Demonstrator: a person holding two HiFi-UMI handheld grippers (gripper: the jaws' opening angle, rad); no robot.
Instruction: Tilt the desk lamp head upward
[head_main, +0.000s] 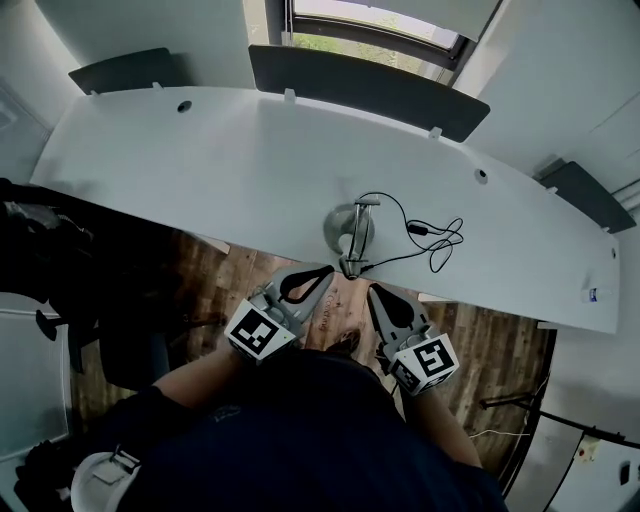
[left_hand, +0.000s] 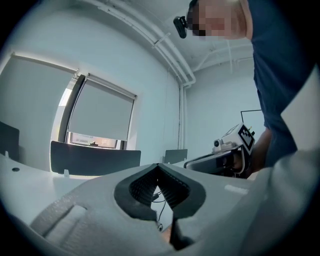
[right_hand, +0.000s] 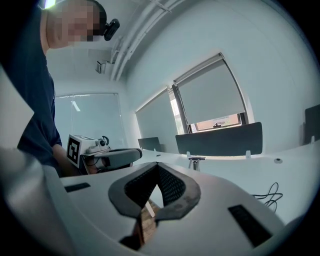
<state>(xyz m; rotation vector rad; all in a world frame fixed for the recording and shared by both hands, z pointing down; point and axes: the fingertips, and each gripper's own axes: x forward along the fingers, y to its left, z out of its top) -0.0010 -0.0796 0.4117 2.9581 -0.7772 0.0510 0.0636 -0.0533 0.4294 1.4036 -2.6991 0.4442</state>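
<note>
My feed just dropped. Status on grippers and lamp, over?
Left gripper shut, empty. Right gripper shut, empty. Desk lamp at desk's near edge, not gripped. Cable beside it, nothing blocking.

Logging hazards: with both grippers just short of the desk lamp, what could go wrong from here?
The desk lamp stands near the front edge of the desk; a push could slide it off. Its loose cable loops on the side of the right gripper and might snag. That one and the left gripper are both shut, so they may only nudge the lamp.
</note>
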